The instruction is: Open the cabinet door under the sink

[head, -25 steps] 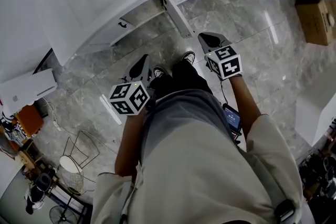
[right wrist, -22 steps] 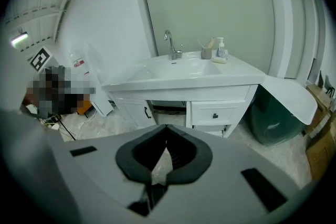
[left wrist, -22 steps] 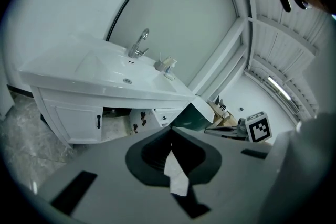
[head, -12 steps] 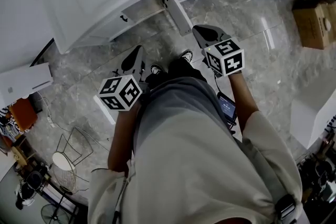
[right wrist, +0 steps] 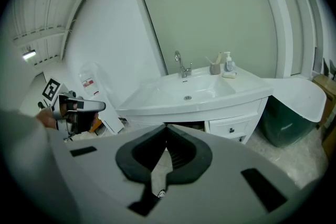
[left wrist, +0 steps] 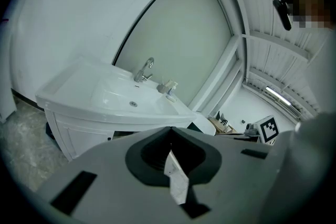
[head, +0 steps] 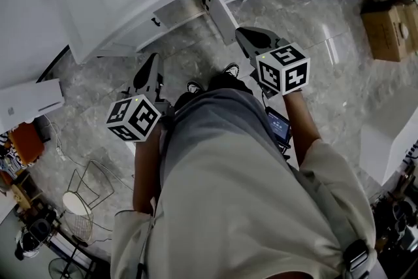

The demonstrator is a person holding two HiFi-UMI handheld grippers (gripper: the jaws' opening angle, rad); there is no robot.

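White sink cabinet beyond left tool and right tool, both closed.

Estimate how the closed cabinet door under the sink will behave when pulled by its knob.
The cabinet door looks like a flat rigid panel, so it should swing as one piece without flexing. Its knob is small and dark, so a pinch on it may slip.

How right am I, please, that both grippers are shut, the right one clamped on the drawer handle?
Only the clamping is wrong: the right gripper is shut on nothing, well short of the drawer handle, as the right gripper view shows.
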